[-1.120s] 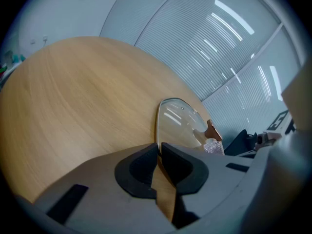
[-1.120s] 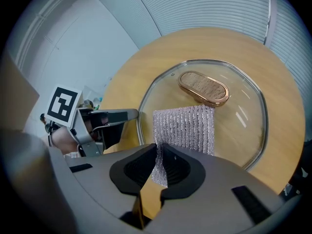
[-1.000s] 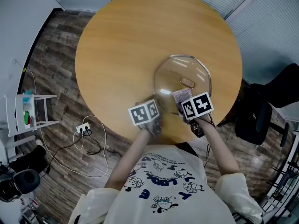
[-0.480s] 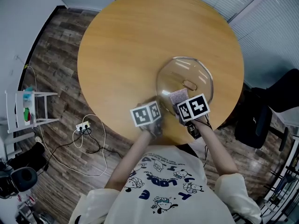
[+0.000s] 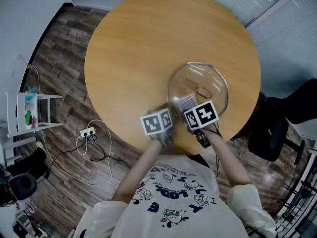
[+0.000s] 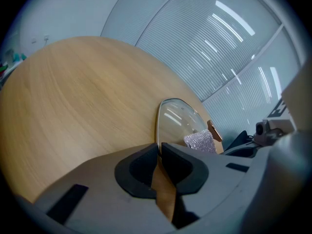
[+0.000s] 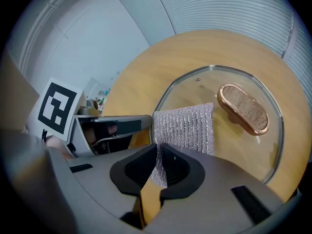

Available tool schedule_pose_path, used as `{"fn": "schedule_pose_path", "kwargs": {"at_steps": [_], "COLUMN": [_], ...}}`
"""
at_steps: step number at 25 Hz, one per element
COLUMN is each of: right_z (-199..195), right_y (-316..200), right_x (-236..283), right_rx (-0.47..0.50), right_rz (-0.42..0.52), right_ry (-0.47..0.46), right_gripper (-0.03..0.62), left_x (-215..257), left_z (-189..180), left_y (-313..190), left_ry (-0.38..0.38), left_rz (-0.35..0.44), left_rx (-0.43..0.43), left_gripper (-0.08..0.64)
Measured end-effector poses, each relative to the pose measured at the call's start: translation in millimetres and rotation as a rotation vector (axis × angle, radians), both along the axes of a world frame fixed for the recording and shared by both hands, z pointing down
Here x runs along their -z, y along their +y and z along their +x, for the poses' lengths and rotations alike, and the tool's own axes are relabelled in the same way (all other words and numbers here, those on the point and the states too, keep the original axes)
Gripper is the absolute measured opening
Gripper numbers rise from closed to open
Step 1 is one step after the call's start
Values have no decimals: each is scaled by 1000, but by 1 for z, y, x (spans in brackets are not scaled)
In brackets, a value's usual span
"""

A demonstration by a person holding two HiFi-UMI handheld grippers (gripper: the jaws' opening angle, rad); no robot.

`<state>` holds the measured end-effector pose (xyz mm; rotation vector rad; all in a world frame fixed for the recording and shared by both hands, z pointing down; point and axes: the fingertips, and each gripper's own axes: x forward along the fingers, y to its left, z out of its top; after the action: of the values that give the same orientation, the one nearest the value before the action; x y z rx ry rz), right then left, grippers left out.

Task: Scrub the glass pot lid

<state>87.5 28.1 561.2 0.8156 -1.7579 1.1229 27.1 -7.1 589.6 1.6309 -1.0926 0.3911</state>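
Observation:
The glass pot lid (image 5: 200, 86) lies on the round wooden table (image 5: 138, 48), near its right front edge, with a brown oval knob (image 7: 243, 108) on top. My left gripper (image 6: 159, 151) is shut on the lid's metal rim (image 6: 157, 126) at its near left side. A silvery scrubbing cloth (image 7: 187, 128) is clamped in my right gripper (image 7: 159, 160) and rests flat on the glass just short of the knob. In the head view the cloth (image 5: 185, 102) shows right behind the right gripper's marker cube (image 5: 201, 115).
A black office chair (image 5: 277, 128) stands off the table's right side. On the floor at the left are a white rack (image 5: 29, 114) and a power strip (image 5: 89, 133) with cables. Window blinds run behind the table.
The cloth has slid a little along the lid together with my right gripper. The left gripper keeps its hold on the rim.

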Motion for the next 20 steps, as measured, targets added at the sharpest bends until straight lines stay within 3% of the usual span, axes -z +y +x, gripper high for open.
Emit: {"fn": "schedule_pose_path", "kwargs": {"at_steps": [20], "right_z": [-20], "right_y": [-12], "right_x": [-4], "right_rx": [35], "right_rz": [3], "right_ry": [-12], "right_gripper": [51], "left_x": [-1], "left_z": [1], "left_y": [0], "left_ry": [1], "left_rz": [0], "left_rx": [0], "left_gripper": [37]}}
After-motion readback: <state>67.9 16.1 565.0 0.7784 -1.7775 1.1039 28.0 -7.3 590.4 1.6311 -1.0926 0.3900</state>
